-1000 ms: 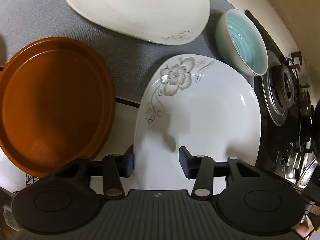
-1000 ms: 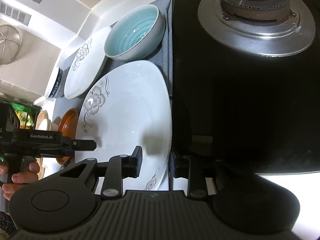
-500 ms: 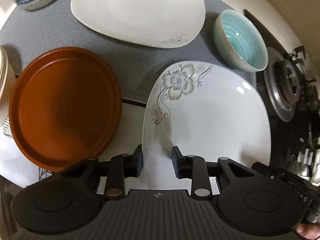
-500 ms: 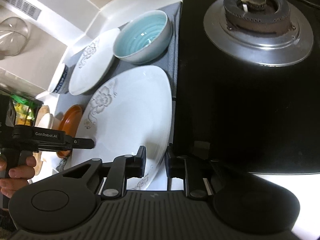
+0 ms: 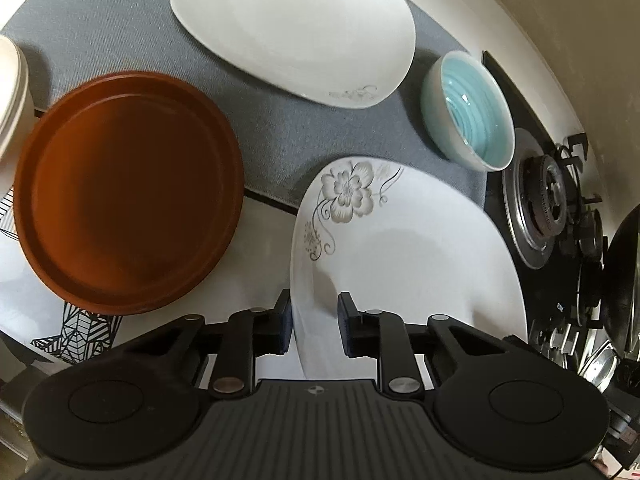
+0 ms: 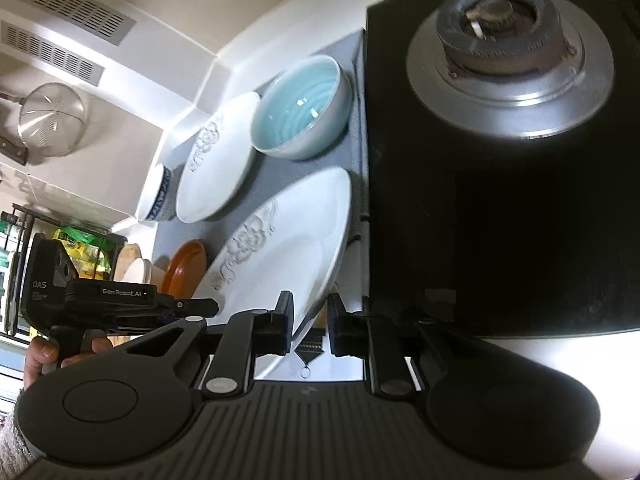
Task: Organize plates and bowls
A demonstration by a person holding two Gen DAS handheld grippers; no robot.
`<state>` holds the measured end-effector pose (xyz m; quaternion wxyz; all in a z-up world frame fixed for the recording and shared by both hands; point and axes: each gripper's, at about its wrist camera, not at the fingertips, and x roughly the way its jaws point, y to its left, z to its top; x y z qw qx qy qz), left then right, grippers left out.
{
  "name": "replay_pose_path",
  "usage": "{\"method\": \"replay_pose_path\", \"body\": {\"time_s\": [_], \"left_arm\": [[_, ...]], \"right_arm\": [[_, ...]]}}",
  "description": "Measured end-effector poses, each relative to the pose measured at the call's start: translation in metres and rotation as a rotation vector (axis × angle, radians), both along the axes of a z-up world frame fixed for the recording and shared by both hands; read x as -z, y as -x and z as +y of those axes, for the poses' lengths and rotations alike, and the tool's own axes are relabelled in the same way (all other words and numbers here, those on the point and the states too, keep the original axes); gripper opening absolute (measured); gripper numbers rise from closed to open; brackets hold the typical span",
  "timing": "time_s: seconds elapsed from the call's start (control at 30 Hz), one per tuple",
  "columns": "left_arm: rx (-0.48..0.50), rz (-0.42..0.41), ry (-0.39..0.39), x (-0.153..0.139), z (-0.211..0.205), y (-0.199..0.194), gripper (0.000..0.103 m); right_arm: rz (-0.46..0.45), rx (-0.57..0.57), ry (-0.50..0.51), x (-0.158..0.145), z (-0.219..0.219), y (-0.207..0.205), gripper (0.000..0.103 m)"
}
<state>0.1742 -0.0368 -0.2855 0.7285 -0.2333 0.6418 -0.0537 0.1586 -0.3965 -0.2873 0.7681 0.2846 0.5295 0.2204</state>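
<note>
A home kitchen: ahead and right of the right gripper sits a black glass hob with a gas burner (image 6: 508,44), while a wire strainer (image 6: 50,120) hangs far left above crockery on the counter.

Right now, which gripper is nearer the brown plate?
Left. The left gripper, jaws closing on the flowered plate, sits beside the brown plate; the right gripper grips the opposite rim.

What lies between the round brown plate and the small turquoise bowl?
In the left wrist view, grey mat fills the stretch between the round brown plate and the small turquoise bowl; the white plates' edges border it.
</note>
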Motion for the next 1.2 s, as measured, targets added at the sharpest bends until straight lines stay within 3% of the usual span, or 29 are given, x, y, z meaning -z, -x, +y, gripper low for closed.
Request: {"method": "replay_pose_path", "body": {"time_s": [0.2,0.67,1.2], "left_arm": [[-0.013,0.011,-0.004,0.001,0.004,0.002,0.025],[-0.032,-0.03,0.0,-0.021,0.01,0.0,0.025],[-0.094,-0.08,0.024,-0.045,0.055,0.002,0.025]], "right_arm": [[0.01,0.022,-0.027,0.006,-0.003,0.005,0.018],[-0.035,0.019,-0.029,-0.021,0.004,0.006,0.02],[-0.036,0.01,-0.078,-0.037,0.041,-0.013,0.02]]}}
